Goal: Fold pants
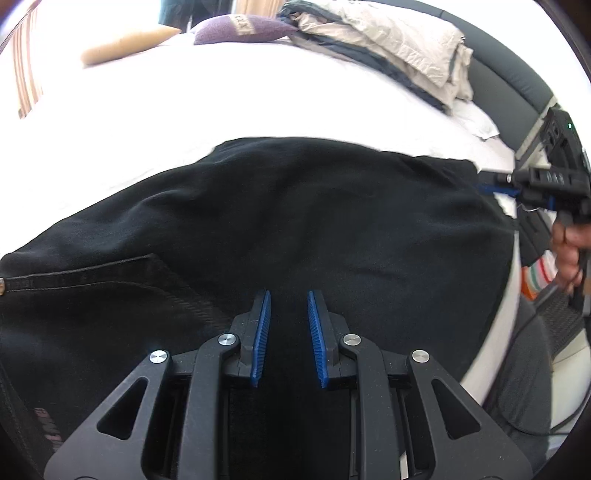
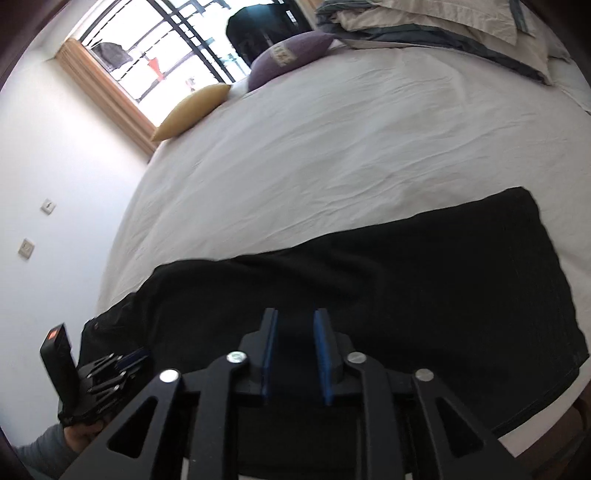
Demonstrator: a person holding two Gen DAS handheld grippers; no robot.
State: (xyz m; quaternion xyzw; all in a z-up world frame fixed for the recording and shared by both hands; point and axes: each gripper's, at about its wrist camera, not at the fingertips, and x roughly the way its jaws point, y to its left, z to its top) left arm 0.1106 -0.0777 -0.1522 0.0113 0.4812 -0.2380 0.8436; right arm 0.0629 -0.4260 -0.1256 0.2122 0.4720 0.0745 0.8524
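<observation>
Black pants lie stretched along the near edge of a white bed, the waistband and a back pocket at the left. My left gripper sits over the seat end, its blue pads a narrow gap apart with black cloth filling that gap. In the right wrist view the pants run from the waist at lower left, where the left gripper is, to the hem at the right. My right gripper hangs open above the legs with nothing between its pads. It also shows at the hem end.
A yellow cushion and a purple cushion lie at the far side by the window. Folded bedding is piled at the far right. White sheet spreads beyond the pants. A hand holds the right gripper past the bed's edge.
</observation>
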